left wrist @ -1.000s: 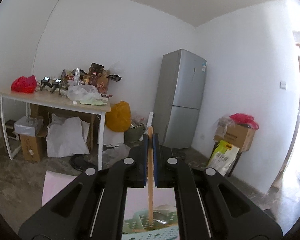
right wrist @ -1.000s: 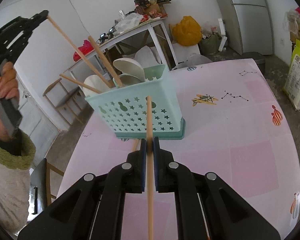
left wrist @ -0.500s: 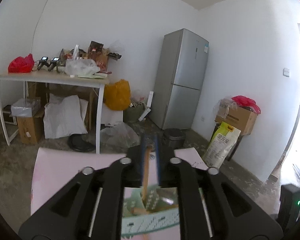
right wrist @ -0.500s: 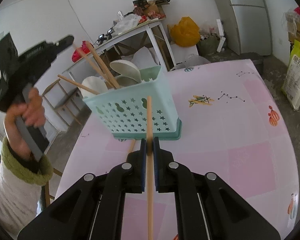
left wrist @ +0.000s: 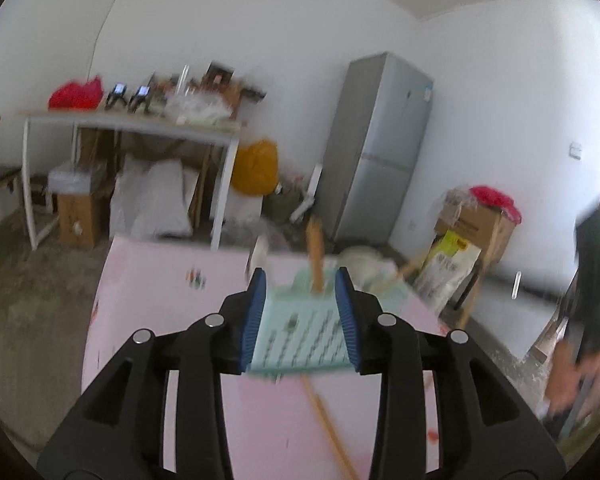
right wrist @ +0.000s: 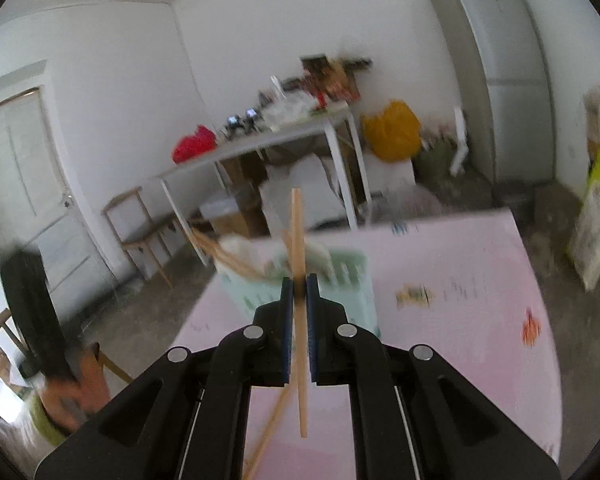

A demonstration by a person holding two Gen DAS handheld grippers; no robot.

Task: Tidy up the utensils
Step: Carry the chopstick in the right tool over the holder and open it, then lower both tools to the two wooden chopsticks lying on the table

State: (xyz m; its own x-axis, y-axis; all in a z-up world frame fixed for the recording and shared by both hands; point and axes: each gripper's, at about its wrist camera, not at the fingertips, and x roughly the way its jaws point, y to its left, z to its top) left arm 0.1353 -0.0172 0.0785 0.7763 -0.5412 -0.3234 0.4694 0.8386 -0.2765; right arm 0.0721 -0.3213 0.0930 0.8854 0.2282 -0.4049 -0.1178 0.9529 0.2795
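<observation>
Left hand-held gripper (left wrist: 300,312): jaws spread wide, empty; 0.5 s ago they flanked a wooden chopstick (left wrist: 315,258), which now stands in the mint-green perforated plastic basket (left wrist: 300,340) on the pink counter (left wrist: 148,280). Right hand-held gripper (right wrist: 299,312): clenched on a second wooden chopstick (right wrist: 298,248), as before, w/ basket just beyond. Third stick (left wrist: 328,420) lies on counter. Both views blurred.

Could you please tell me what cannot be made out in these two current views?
- Left wrist view: motion blur smears the contents of the mint-green perforated plastic basket.
- Right wrist view: the right hand-held gripper hides the basket's front wall.
- Right wrist view: the wooden chopstick on the pink table is cut off by the bottom edge.
</observation>
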